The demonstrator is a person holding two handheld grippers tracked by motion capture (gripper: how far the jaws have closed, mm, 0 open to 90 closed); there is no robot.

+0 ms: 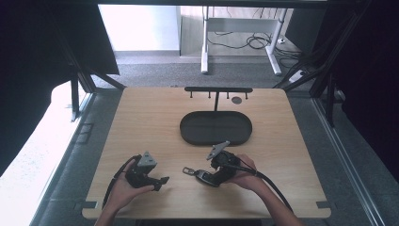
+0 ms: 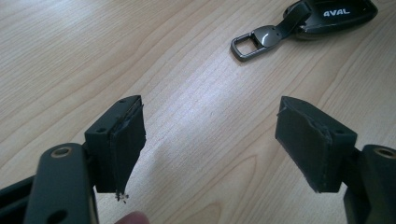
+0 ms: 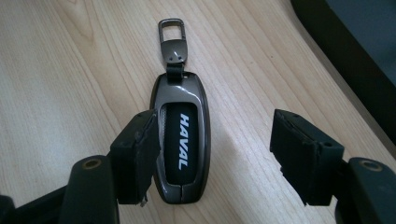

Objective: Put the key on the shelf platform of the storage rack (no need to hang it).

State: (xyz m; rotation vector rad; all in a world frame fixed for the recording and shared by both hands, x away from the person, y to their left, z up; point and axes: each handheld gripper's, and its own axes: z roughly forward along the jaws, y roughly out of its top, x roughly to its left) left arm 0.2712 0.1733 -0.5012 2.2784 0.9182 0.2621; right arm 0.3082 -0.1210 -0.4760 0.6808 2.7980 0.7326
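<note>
A dark grey car key fob (image 3: 181, 140) marked HAVAL, with a metal clip loop (image 3: 171, 29) at its far end, lies flat on the wooden table (image 1: 146, 117). My right gripper (image 3: 215, 156) stands open over it, its left jaw just over the fob's left edge and its right jaw well clear. In the high view the fob (image 1: 200, 175) sits by my right gripper (image 1: 211, 178). My left gripper (image 1: 162, 182) rests open on the table to the fob's left, jaws wide, nothing between them (image 2: 210, 144); the fob (image 2: 327, 16) and its clip (image 2: 254, 41) lie beyond it.
A black oval tray (image 1: 216, 127) sits at the table's middle, just past the right gripper, its rim (image 3: 355, 60) at the right gripper view's upper right. Behind it stands a low black rack with hooks (image 1: 218, 90). Bare wood surrounds both hands.
</note>
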